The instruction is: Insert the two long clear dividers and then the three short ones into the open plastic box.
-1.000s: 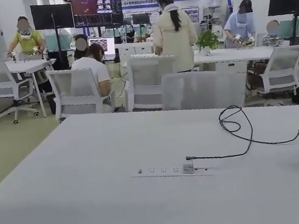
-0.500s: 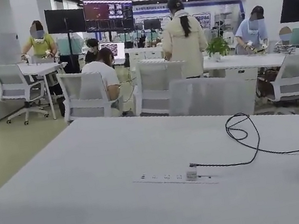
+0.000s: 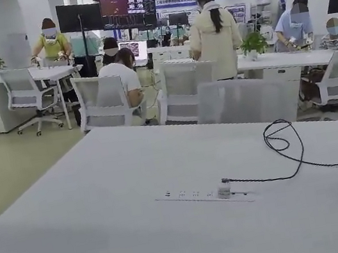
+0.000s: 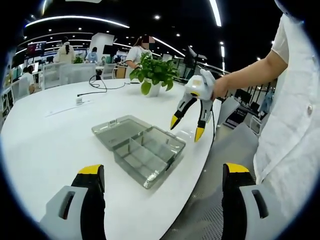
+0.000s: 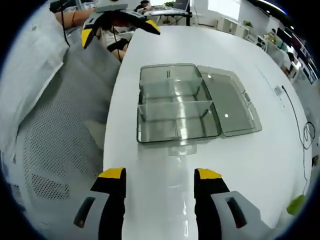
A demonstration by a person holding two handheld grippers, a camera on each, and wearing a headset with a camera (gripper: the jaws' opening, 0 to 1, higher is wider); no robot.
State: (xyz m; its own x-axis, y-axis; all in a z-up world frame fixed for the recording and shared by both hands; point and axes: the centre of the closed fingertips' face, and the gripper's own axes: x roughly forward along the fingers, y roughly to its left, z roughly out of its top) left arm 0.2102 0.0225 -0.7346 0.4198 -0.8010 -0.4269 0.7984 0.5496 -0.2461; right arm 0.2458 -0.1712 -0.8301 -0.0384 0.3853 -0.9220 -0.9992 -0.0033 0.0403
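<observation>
White worktop (image 5: 200, 45) carries the open plastic box (image 5: 155, 129) close to the edge nearest the person, with its lid (image 5: 227, 102) laid flat on the surface, joined along one long side. Clear dividers (image 5: 175, 105) stand upright inside the box and split it into compartments; their exact number cannot be told through the transparent walls. Right tongs (image 5: 160, 173) hang above the worktop just short of the box, yellow-tipped jaws apart and holding nothing. Left tongs (image 4: 162, 170) are likewise spread wide and empty, aimed at the box from the other end, clear of it. In the left gripper view the right tongs are held in a hand (image 4: 217, 87) over the worktop edge beside the box, not touching it. A potted plant (image 4: 154, 75) stands further back on the same surface, well apart from the box. The head view looks up across the far part of the worktop, where a power strip (image 3: 203, 195) lies flat with a black cable (image 3: 283, 146) plugged in and looped toward the right. A grey mesh chair (image 5: 60, 140) sits at the worktop edge.
</observation>
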